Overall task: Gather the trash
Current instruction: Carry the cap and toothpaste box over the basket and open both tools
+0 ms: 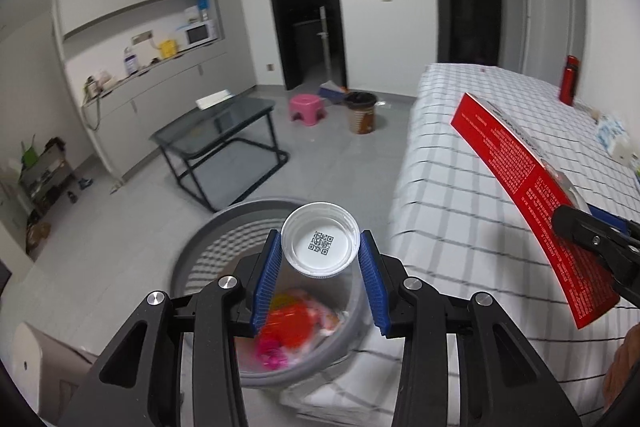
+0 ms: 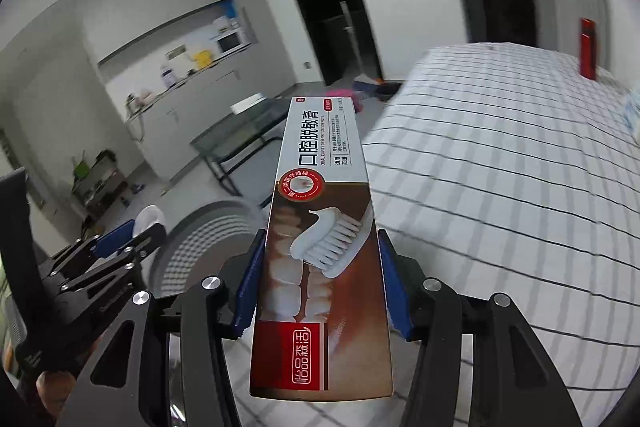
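Note:
My left gripper (image 1: 320,239) is shut on a clear plastic cup (image 1: 320,227), whose white bottom with a QR code faces the camera. It hangs over a grey slatted bin (image 1: 224,223) that holds colourful wrappers (image 1: 292,331). My right gripper (image 2: 322,233) is shut on a long toothpaste box (image 2: 320,163), which points away over the bed's edge. In the left wrist view the same box (image 1: 532,195) shows its red back at the right, with the right gripper (image 1: 576,223) clamped on it. The right wrist view has the left gripper (image 2: 136,233) and cup (image 2: 149,217) beside the bin (image 2: 208,239).
A bed with a checked sheet (image 1: 460,155) fills the right side. On the grey tiled floor stand a glass table (image 1: 216,131), a pink stool (image 1: 307,109) and a brown waste bin (image 1: 362,113). A counter with a microwave (image 1: 198,35) lines the left wall.

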A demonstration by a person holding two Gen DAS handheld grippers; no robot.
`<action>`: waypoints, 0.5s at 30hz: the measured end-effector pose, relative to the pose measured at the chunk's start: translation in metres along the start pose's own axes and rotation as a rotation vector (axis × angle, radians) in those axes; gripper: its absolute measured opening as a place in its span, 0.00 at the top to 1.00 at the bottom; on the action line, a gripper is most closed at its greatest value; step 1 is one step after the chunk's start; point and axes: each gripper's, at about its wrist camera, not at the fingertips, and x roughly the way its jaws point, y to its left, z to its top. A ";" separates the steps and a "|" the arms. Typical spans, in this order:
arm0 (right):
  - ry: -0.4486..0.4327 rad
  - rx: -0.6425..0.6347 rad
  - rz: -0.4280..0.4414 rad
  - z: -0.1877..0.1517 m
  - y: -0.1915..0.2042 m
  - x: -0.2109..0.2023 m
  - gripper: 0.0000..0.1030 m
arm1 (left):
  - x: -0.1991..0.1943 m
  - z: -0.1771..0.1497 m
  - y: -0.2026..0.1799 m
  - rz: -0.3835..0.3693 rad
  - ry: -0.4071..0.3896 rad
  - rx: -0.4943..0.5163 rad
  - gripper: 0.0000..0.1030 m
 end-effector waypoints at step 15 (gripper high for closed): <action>0.115 -0.128 0.071 -0.003 0.100 0.086 0.50 | 0.058 -0.024 0.089 0.036 0.113 -0.091 0.62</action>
